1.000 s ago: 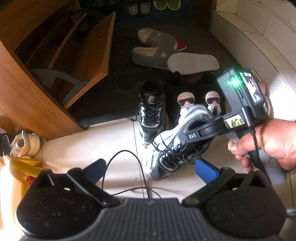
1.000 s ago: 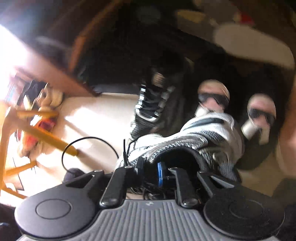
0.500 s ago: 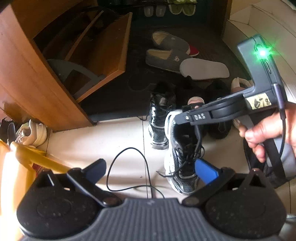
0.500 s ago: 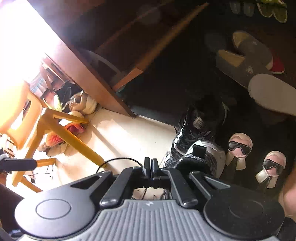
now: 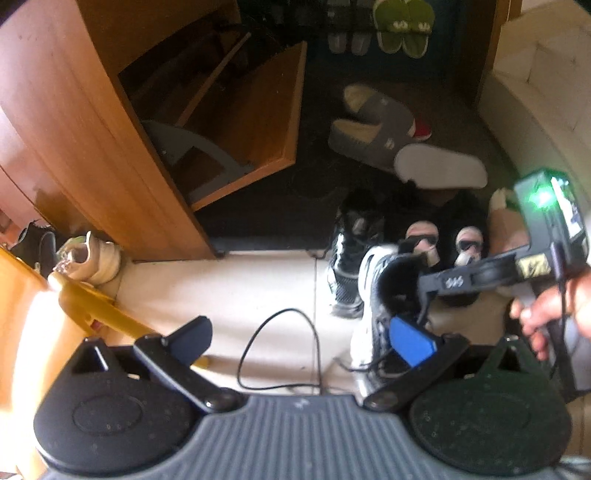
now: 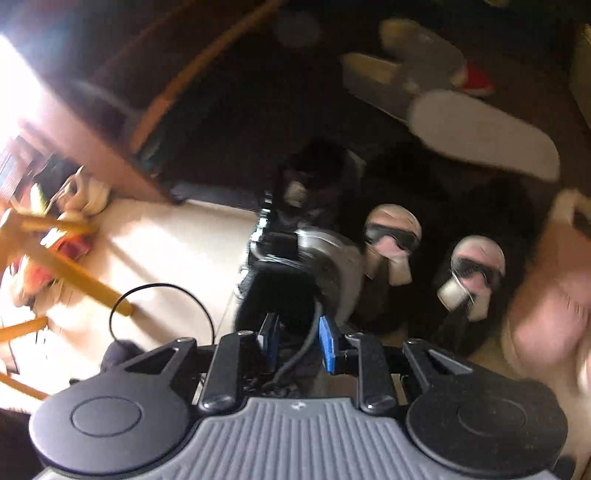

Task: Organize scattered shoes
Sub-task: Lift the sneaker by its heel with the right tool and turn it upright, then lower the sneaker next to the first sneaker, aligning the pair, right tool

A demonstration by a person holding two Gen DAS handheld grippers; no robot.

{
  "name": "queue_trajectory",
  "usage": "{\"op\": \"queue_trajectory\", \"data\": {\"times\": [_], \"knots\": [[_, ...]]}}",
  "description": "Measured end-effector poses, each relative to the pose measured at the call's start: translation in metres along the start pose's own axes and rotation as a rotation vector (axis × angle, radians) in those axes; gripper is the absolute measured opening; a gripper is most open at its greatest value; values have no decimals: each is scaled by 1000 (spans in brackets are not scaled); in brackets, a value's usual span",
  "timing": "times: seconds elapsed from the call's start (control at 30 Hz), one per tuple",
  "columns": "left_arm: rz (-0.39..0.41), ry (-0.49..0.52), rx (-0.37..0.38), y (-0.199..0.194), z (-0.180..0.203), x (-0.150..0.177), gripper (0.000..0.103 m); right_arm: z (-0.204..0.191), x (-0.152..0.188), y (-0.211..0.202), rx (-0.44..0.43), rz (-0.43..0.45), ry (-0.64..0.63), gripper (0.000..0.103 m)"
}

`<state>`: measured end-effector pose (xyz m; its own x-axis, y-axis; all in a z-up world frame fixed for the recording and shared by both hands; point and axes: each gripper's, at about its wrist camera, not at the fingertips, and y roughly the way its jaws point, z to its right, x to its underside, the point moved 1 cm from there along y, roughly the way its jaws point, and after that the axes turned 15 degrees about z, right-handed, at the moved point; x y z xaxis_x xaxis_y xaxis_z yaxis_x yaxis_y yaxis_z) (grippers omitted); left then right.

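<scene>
Starting at the left edge of the floor (image 5: 229, 295), pale tiles hold a yellow chair frame (image 5: 92, 306) and, behind it, a cream sneaker (image 5: 96, 254) lying against the base of a wooden cabinet (image 5: 74, 122) whose door stands ajar. A thin black cable (image 5: 280, 347) loops on the tiles in front of the left gripper (image 5: 299, 338), whose jaws stand wide apart with nothing between them. Right of the cable, two black-and-white sneakers stand side by side at the edge of a dark mat (image 5: 280, 221): the far sneaker (image 5: 351, 254) has its heel end on the mat, and the near sneaker (image 5: 373, 306) rests on the tiles just beside it. The right gripper (image 6: 297, 343), held in a person's hand (image 5: 550, 306), points down into the near sneaker's opening; its jaws are narrow and opening, the blue pads apart, with a dark lace or strap lying between them, not clamped. Further right sit two black slippers with cartoon faces (image 5: 443, 240). Toward the far edge of the mat lie grey slippers (image 5: 373, 125), one white sole (image 5: 439, 171) turned up, and a green pair (image 5: 402, 26) on a dark rack.
</scene>
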<state>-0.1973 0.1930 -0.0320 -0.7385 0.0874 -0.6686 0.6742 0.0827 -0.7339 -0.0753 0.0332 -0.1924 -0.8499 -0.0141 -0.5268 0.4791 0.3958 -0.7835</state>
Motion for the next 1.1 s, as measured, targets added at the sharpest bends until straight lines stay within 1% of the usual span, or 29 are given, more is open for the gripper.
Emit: {"op": "queue_trajectory", "data": {"times": [0.07, 0.13, 0.23, 0.3, 0.4, 0.47, 0.7, 0.83, 0.97, 1.0, 1.07, 1.1], "knots": [[6, -7, 0, 0, 0, -1, 103, 7, 2, 6, -24, -21, 68, 23], [2, -11, -6, 1, -1, 0, 103, 10, 4, 10, -33, -27, 104, 24], [-11, -15, -12, 4, -1, 1, 103, 10, 6, 18, -16, -40, 101, 24], [-13, -19, -6, 5, -1, 1, 103, 12, 9, 23, 12, -51, 105, 24], [-27, -9, -5, 10, 1, 3, 103, 17, 14, 32, 24, -70, 149, 24], [-31, 2, -3, 12, 3, 4, 103, 17, 15, 36, 35, -73, 131, 24], [-27, 101, 15, 31, 21, 4, 103, 15, 17, 43, 49, -66, 91, 25], [-38, 111, 54, 40, 29, 7, 103, 15, 17, 47, 51, -69, 87, 25], [-36, 93, 76, 46, 31, 8, 103, 11, 17, 49, 52, -63, 51, 25], [-37, 87, 82, 47, 31, 8, 103, 10, 17, 49, 53, -62, 39, 20], [-38, 79, 97, 47, 31, 9, 103, 4, 17, 50, 50, -57, -15, 19], [-35, 88, 104, 47, 33, 10, 103, 3, 16, 50, 50, -57, -22, 18]]}}
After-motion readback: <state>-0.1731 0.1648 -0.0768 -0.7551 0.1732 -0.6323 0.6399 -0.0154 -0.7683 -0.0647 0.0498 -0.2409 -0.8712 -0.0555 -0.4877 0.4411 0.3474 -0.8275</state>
